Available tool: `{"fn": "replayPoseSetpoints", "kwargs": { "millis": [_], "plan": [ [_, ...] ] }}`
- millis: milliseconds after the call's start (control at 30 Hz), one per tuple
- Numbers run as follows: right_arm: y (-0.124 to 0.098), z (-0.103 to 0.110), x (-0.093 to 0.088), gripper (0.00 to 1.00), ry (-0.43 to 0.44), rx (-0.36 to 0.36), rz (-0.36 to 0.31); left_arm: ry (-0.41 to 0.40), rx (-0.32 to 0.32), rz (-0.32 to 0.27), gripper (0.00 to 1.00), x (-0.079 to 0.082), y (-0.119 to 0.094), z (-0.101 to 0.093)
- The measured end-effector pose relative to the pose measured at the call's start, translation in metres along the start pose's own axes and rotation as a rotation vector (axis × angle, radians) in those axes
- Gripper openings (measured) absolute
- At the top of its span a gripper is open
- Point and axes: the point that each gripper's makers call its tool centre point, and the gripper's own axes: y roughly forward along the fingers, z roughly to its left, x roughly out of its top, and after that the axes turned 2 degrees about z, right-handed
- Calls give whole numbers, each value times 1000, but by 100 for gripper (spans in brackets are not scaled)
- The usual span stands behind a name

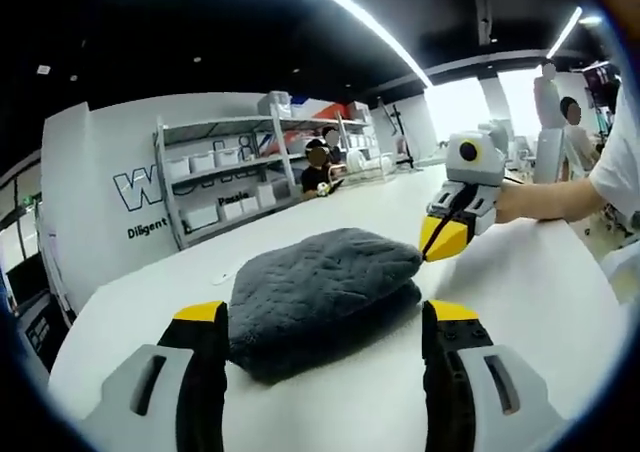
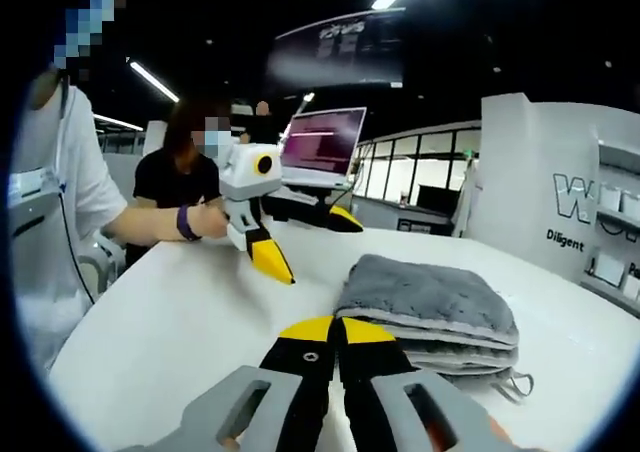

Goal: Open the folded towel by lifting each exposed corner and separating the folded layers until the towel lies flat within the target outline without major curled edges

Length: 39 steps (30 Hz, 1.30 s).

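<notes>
A dark grey towel [image 1: 322,282], folded into a thick stack, lies on the white table [image 1: 520,292]. My left gripper [image 1: 325,312] is open, its yellow-tipped jaws standing wide on either side of the towel's near end. My right gripper [image 1: 445,240] hovers just off the towel's right edge, jaws together. In the right gripper view the right gripper [image 2: 335,328] is shut with nothing in it, just left of the towel [image 2: 430,302], whose layered edges face me. The left gripper [image 2: 272,258] hangs beyond it, held by a hand.
A metal shelf with white bins [image 1: 225,177] stands behind the table, and a person sits past it. A lit screen [image 2: 325,142] stands at the far side. A person in white [image 2: 60,172] is at the table's left edge [image 2: 90,322].
</notes>
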Motion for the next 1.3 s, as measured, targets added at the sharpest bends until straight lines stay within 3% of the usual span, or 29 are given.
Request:
{"fn": "replayPoseSetpoints", "kwargs": {
  "millis": [233,767,1300],
  "plan": [
    [2,8,3,0,-13,28,-9,107,-21,-31,73,10,0,-13],
    [6,24,9,0,-20,91,-31,372,-27,-22,64,14,5,-33],
    [7,35,19,0,49,150,-81,543,-40,-34,50,19,5,-57]
  ]
}}
